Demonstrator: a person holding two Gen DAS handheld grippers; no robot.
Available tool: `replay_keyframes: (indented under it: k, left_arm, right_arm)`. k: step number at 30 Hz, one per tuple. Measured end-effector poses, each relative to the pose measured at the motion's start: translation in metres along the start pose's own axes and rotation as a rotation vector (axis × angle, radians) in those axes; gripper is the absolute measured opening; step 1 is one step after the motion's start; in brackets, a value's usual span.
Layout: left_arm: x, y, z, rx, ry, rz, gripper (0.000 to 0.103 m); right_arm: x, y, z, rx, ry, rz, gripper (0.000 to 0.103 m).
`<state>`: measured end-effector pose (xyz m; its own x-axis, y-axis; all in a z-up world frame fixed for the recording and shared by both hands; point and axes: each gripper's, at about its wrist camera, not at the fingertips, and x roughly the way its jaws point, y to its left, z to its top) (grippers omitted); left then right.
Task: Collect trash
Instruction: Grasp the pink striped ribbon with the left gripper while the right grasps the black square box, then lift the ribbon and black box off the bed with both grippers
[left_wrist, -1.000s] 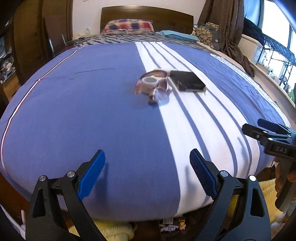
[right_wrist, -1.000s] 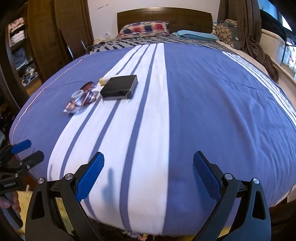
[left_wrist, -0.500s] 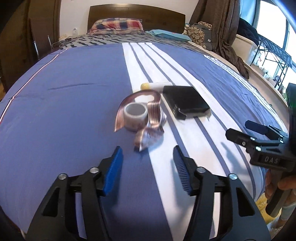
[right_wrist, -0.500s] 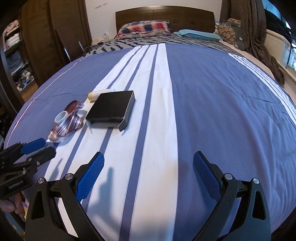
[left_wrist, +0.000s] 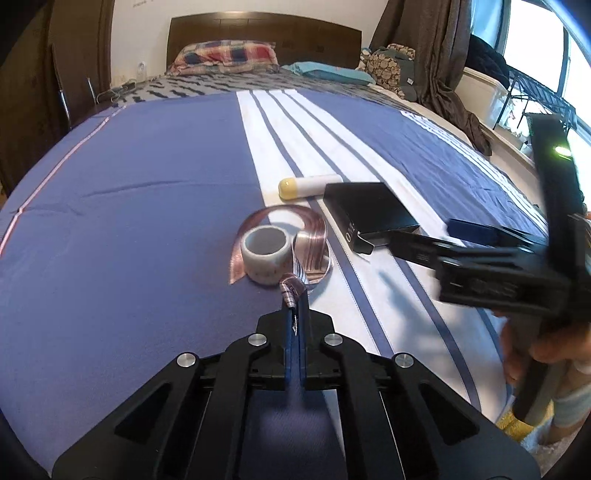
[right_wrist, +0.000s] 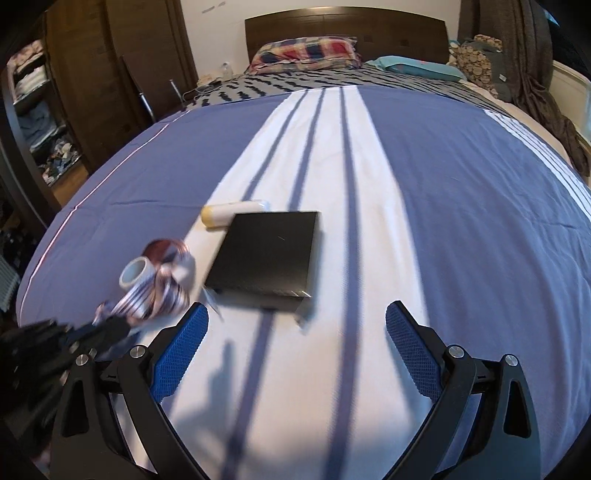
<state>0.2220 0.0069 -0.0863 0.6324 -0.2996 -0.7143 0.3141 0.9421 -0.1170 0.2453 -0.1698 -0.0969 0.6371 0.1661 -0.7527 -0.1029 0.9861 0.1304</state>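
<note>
The left gripper (left_wrist: 294, 306) is seen pressed shut, its blue pads clamped on the crumpled near end of a shiny, brown-striped strip of wrapping film (left_wrist: 291, 254). From the pinched tip the film runs directly ahead of the tool and curls in a loop on the blue and white striped bedcover (left_wrist: 129, 206). Inside that loop, just ahead of the left gripper and slightly to its left, a small white roll of tape (left_wrist: 265, 254) is set upright, touching the film.

Further ahead and to the right of the left gripper a flat black cardboard box (left_wrist: 369, 216) is laid on the white band of the cover — one end flap is seen ajar. Just beyond the box a white tube with a yellow cap (left_wrist: 306, 185) is laid on its side, touching or nearly touching the box's far edge.

The right gripper (right_wrist: 295, 347) is held wide open above the cover, nothing between its blue pads; the black box (right_wrist: 269, 258) is found just ahead of it, between the lines of its two fingers. The film (right_wrist: 162, 288) and tape roll (right_wrist: 135, 272) are seen ahead and to its left — blurred in this view.
</note>
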Motion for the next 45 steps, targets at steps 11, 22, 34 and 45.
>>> replay_keyframes:
  k: [11,22,34,45]
  left_arm:
    - [-0.027,0.020,-0.005,-0.022,-0.019,-0.031,0.001]
    - [-0.044,0.002,-0.004,0.021,-0.058,-0.067,0.001]
    - [-0.104,-0.048,-0.008,0.088,-0.145,-0.068,0.001]
    - [-0.173,-0.097,-0.041,0.123,-0.230,-0.089,0.001]
  right_arm:
    - [0.039,0.025,0.015,-0.001,0.064,-0.064,0.091]
    - [0.015,0.022,0.007,-0.051,0.022,-0.044,0.074]
    - [-0.088,0.006,-0.013,-0.060,-0.120,-0.024,0.074]
    - [-0.182,-0.002,-0.072,-0.073,-0.213,0.001,0.074]
